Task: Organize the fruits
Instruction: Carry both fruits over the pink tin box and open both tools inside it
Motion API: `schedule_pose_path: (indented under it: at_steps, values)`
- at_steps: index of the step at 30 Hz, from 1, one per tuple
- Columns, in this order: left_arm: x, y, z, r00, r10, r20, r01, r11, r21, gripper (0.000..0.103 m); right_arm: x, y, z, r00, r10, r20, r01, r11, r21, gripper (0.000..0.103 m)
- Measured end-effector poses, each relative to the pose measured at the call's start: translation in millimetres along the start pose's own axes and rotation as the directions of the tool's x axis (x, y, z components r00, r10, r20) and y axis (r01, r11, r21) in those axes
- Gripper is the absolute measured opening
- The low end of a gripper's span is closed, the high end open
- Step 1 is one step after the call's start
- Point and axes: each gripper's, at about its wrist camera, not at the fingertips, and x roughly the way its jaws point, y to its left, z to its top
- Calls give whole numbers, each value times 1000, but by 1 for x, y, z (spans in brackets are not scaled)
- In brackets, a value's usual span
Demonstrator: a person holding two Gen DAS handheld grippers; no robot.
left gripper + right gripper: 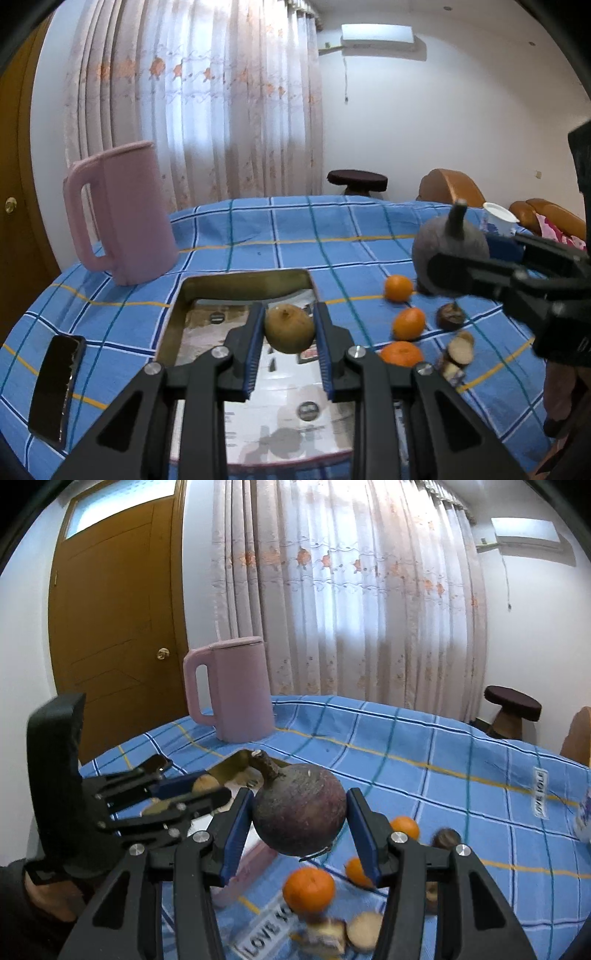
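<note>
Two claws, both loaded. Left claw (289, 334) grips a brown-green fruit (289, 328) between its blue pads, held above the tray (243, 281). Right claw (299, 821) clamps a dark purple stemmed fruit (300, 809), lifted off the blue checked cloth (424, 760). Three oranges (408, 323) lie on the cloth right of the left claw, below the right claw, with cut brown pieces (460, 347) beside them. Pink jug (122, 214) stands far left, phone (55, 384) near left.

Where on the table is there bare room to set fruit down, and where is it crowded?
Bare: the tray floor under the left gripper, and the cloth behind it, right of the pink jug. Crowded: right of the tray, among oranges and cut pieces.
</note>
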Motion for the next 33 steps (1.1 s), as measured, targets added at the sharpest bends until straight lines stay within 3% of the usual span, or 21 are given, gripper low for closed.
schedule_pose_path:
  at_steps: [13,22,33]
  values:
    - [25,52,-4,995,45,-89,-50,997,-53,28,68,30,15,995,61,-81,-64,998,-28,53]
    - [35,63,-11,991,39,-127,-46,997,-58,28,106,50,-1,983,92,-162,-100,994,-39,53]
    - [47,71,-17,986,45,-163,-58,996,-74,28,123,54,-13,969,94,-227,-107,993,-48,53]
